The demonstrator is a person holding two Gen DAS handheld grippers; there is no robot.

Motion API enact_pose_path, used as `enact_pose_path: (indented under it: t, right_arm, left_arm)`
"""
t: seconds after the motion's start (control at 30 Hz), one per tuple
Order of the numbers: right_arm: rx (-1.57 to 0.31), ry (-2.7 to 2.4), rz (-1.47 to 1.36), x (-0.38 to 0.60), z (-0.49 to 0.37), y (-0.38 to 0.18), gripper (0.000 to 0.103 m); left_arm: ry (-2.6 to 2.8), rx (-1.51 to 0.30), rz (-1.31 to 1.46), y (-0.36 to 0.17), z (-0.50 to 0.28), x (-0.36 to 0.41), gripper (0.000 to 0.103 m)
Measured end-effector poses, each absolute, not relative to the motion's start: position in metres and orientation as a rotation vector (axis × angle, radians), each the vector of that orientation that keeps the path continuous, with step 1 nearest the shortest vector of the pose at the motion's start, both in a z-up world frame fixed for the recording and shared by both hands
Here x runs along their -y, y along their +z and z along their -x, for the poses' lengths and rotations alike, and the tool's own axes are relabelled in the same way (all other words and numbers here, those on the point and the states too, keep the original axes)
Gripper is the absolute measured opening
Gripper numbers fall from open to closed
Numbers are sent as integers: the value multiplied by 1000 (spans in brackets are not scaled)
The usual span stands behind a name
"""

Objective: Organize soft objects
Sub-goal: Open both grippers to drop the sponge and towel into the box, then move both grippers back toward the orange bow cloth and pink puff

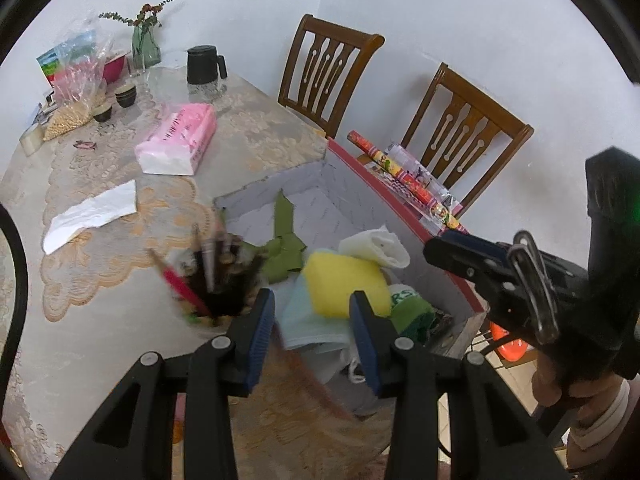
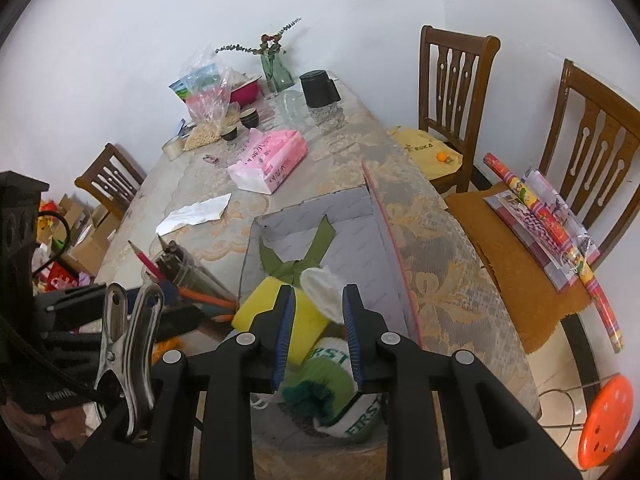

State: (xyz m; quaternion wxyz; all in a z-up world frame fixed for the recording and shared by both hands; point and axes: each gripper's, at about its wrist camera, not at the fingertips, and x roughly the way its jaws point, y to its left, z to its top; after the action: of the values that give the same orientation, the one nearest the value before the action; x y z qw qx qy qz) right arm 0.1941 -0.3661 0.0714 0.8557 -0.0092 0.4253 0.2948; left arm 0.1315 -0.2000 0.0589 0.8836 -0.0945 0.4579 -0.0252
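A white cardboard box [image 1: 304,184] [image 2: 360,220] with a red edge stands open on the lace-covered table. Inside lie a yellow sponge [image 1: 344,280] [image 2: 260,308], a white rolled cloth [image 1: 380,246] [image 2: 322,292], a green ribbon [image 1: 284,240] [image 2: 316,252], a green and white knitted piece [image 1: 408,304] [image 2: 340,364] and a pale blue cloth [image 1: 312,328]. My left gripper [image 1: 312,300] hovers open above the sponge and the blue cloth. My right gripper [image 2: 318,294] hangs open over the white roll and the sponge, with its pads clear of them.
A pen holder with pencils [image 1: 216,280] [image 2: 172,264] stands just left of the box. Farther back lie a pink tissue pack [image 1: 176,140] [image 2: 268,160], a white paper sheet [image 1: 92,212] [image 2: 196,212], small cups and a black mug [image 1: 202,65]. Wooden chairs [image 1: 320,76] line the right side.
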Motion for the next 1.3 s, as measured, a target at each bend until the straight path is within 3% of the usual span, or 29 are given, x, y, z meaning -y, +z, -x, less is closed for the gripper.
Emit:
enact_pose_path:
  t: [0.6, 1.3]
  right_arm:
    - [-879, 545, -2, 328, -134, 81, 26]
    - [-927, 516, 9, 280, -79, 61, 26]
  left_arm:
    - [-77, -946, 180, 70, -86, 133, 41]
    - [-56, -1131, 200, -1, -44, 77, 43]
